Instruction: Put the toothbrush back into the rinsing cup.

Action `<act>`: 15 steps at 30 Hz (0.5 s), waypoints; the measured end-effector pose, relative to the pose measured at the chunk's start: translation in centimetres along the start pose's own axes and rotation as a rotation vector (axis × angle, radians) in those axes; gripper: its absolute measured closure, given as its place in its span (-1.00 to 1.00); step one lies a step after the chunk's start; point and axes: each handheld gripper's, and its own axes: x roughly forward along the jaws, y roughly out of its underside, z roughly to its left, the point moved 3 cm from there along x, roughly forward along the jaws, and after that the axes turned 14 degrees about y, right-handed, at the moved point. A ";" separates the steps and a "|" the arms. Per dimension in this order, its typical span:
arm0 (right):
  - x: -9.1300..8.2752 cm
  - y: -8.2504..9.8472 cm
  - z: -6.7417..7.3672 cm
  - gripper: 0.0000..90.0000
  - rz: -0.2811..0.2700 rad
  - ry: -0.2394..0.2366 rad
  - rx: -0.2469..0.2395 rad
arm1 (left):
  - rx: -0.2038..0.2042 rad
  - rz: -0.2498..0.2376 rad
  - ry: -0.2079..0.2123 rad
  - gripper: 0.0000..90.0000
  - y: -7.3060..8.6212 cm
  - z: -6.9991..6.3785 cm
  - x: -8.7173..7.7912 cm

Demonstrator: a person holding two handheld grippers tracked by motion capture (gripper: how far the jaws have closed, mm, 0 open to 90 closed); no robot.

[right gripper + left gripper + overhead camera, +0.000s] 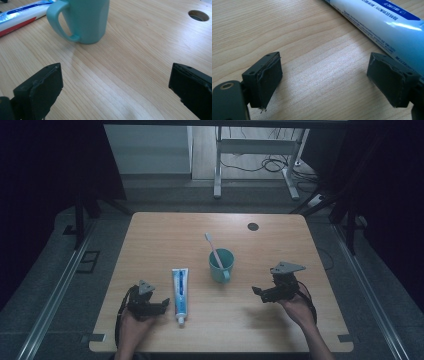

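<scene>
1. The toothpaste tube (180,292) lies flat on the desk (280,240), just beside my left tool (324,80).
2. The teal mug (221,265) with a toothbrush (213,249) stands before my right tool (116,92).
3. Both tools gape apart, gripping nothing.

The table (150,235) is light wood with a small round hole (253,226) near its far edge. It stands on a grey floor (45,285). A metal rail (55,295) runs along the floor on each side. Behind it stands a white desk frame (255,150) with black cables (260,166) on the floor under it. The sides of the room are very dark, maybe black curtains.
</scene>
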 end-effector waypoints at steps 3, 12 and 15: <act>-0.3 0.5 -0.3 -1.00 -0.002 0.011 0.005 | 0.000 0.000 0.000 -0.71 0.0 0.0 0.0; -0.9 2.4 -1.0 -1.00 0.009 0.035 0.016 | 0.006 0.002 0.000 -0.71 0.0 0.0 0.0; -0.9 3.1 -1.3 -0.99 0.015 0.041 0.021 | 0.006 0.001 0.000 -0.71 0.0 0.0 0.0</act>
